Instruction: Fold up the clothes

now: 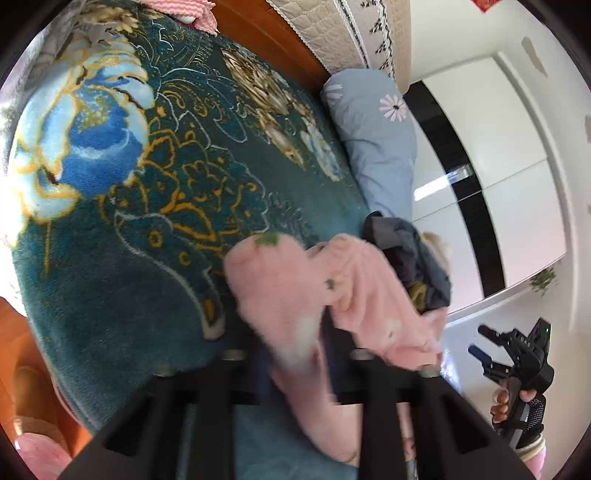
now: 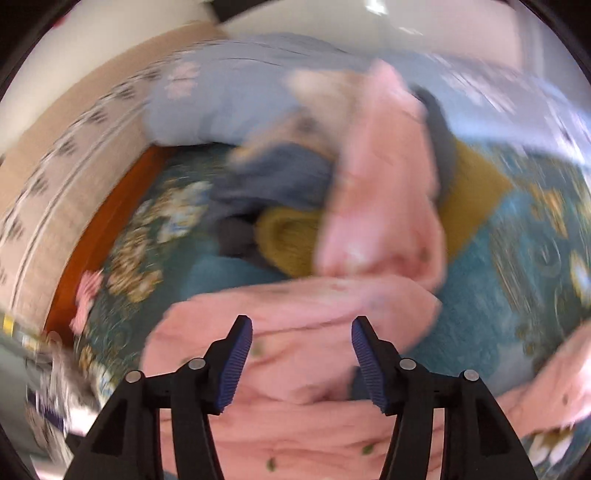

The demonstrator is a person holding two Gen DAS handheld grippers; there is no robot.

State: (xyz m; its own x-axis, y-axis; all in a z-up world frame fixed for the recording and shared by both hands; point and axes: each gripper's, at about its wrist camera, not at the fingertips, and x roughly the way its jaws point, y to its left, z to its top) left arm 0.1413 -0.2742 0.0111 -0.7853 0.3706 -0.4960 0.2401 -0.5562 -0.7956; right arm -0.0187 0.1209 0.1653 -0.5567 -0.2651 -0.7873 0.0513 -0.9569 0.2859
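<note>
Left gripper clenched on pink garment, hem draped toward 6 o'clock. Right gripper released, jaws spread above pink fleece; bare blanket at 10 o'clock.

Bright daylight over a teal floral blanket on a wooden-framed bed, beside a blue daisy pillow and glossy white wardrobe.
</note>
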